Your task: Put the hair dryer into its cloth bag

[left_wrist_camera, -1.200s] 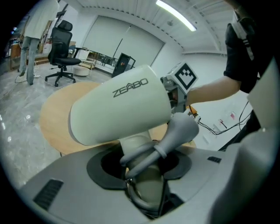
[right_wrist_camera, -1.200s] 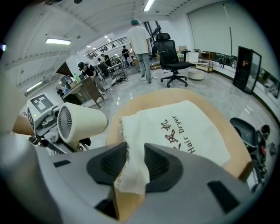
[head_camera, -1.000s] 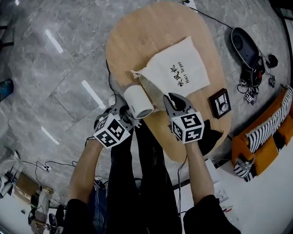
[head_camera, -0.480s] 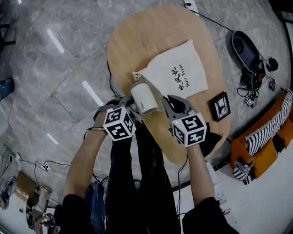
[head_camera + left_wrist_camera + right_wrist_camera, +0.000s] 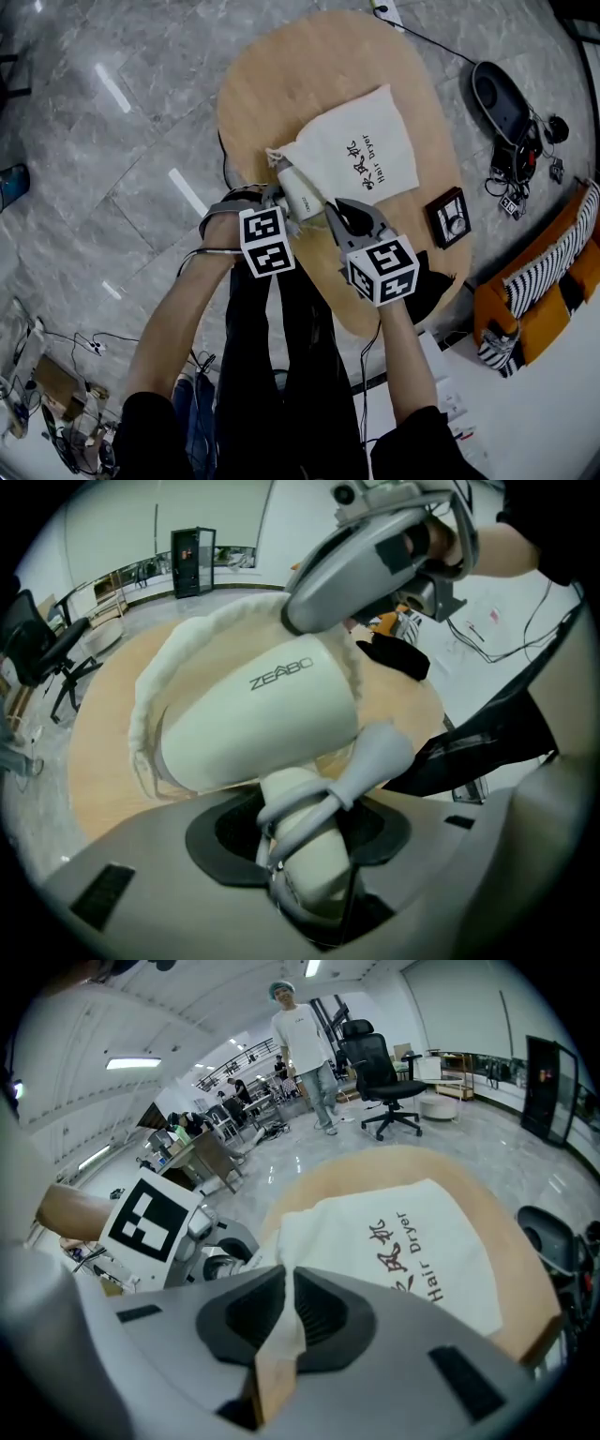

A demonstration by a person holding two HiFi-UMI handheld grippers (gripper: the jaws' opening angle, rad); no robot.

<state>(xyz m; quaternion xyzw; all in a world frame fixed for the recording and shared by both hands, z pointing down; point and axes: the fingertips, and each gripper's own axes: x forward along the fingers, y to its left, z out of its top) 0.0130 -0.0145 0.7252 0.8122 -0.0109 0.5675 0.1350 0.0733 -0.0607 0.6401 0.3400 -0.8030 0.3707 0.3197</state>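
Within the left tool [image 5: 305, 841] sits the hair dryer [image 5: 253, 714], handle clamped.

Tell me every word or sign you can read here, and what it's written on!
"ZEABO": on the side of the hair dryer.
"Hair Dryer": on the cloth bag.
Chinese characters beside that print on the bag: partly hidden, not readable for sure.
Square black-and-white markers on the two cubes: patterns, no words.
Small black square object: too small to read.
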